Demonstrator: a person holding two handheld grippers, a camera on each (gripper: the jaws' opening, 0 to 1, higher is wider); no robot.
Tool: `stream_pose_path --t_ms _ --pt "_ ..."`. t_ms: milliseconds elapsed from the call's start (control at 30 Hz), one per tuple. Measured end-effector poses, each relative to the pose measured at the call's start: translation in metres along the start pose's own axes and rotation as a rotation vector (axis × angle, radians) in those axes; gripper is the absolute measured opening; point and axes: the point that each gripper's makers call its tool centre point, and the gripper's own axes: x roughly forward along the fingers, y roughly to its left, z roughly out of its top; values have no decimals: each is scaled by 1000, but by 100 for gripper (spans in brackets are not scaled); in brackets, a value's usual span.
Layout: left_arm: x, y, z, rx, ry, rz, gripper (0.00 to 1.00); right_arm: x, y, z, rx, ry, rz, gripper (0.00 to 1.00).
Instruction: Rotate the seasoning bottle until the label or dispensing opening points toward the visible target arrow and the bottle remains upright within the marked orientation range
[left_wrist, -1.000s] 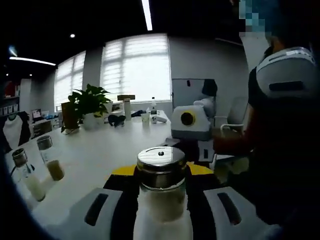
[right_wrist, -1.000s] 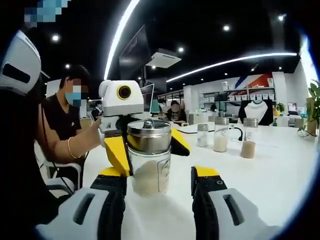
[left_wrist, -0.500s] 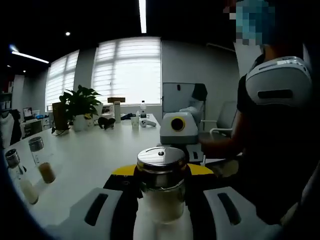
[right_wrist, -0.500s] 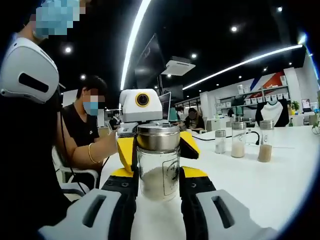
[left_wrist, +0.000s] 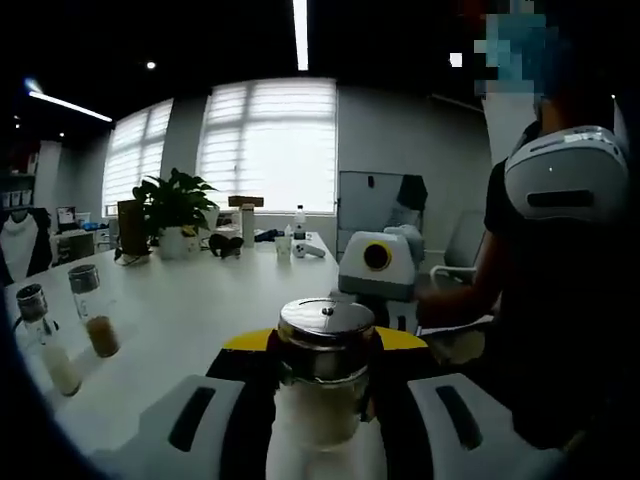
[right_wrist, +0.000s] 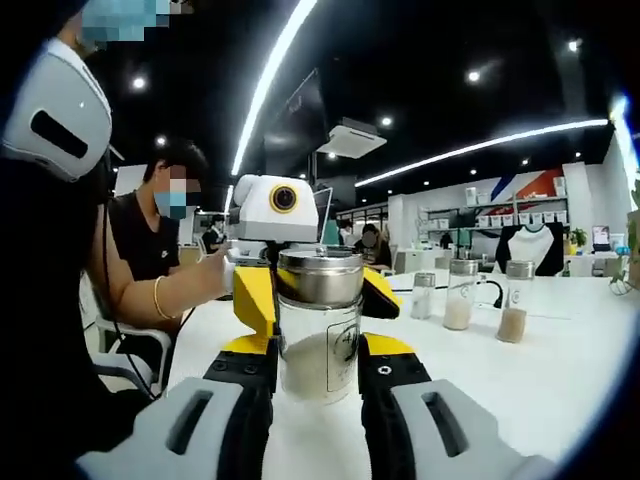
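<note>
Left gripper view: the left gripper (left_wrist: 325, 400) has its black fingers (left_wrist: 255, 400) pressed against both sides of the bottle (left_wrist: 325, 375), a glass jar with a shiny metal cap and pale powder inside, standing upright on the white surface (left_wrist: 190, 310). Just beyond the bottle, the right gripper (left_wrist: 378, 268) faces this way, held by a person's hand (left_wrist: 450, 308). Two more jars (left_wrist: 90, 310) stand well apart to the left on the surface, and a potted plant (left_wrist: 175, 210) sits far back near the windows.

Right gripper view: the right gripper (right_wrist: 318, 385) also has its fingers (right_wrist: 250, 375) closed on the bottle (right_wrist: 320, 325), one on each side of the glass, with a small printed label facing the camera. The left gripper (right_wrist: 275, 215) holds the same bottle from the far side, its yellow-and-black fingers (right_wrist: 255, 298) flanking the cap. Three other jars (right_wrist: 465, 295) stand in a row well to the right on the surface (right_wrist: 520, 380). A seated person (right_wrist: 160, 250) shows behind, to the left.
</note>
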Motion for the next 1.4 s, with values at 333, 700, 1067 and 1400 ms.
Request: stream_pose_path --t_ms 333,700,1067,1400 --pt "-6 34 -4 -59 -32 221 38 13 -26 -9 64 5 -211 29" --pt "-16 69 -8 -120 -102 486 38 23 -44 -15 32 0 -362 29" --pt "-26 80 -6 -125 -151 706 39 29 -44 -14 55 -28 -396 29" --pt "-31 76 -4 -130 -163 780 39 29 -47 -11 -22 -29 -451 29"
